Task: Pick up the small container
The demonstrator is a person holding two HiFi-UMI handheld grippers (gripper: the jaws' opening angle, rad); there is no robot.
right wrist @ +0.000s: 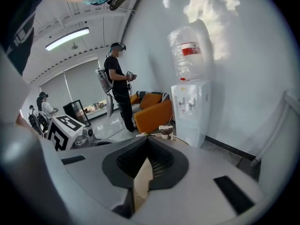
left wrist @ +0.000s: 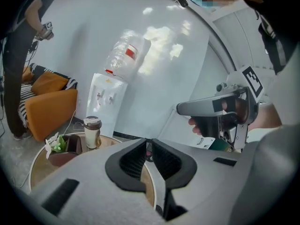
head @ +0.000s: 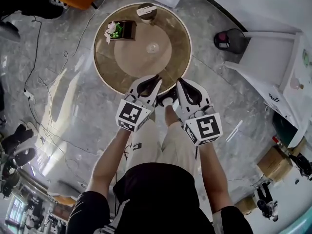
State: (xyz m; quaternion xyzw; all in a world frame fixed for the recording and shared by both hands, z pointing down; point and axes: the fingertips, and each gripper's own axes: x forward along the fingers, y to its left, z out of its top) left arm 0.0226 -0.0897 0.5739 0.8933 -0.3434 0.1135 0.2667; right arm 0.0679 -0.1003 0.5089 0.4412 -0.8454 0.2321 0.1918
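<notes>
The small container (head: pixel 146 12), a brown cup with a white lid, stands upright at the far rim of the round table (head: pixel 109 67). It also shows in the left gripper view (left wrist: pixel 92 131) and, small, in the right gripper view (right wrist: pixel 166 131). My left gripper (head: pixel 156 78) hovers over the table's near edge, shut with nothing in it (left wrist: pixel 147 142). Beside it, my right gripper (head: pixel 180 80) is also shut and empty, its tips touching (right wrist: pixel 146 138). Both are well short of the container.
On the table are a dark planter with white flowers (head: pixel 119 29) and a small clear glass (head: pixel 152 48). Behind the table stand a water dispenser (left wrist: pixel 107 102) and an orange sofa (left wrist: pixel 47 107). A person (right wrist: pixel 117 86) stands near the sofa. A white cabinet (head: pixel 273 67) is at the right.
</notes>
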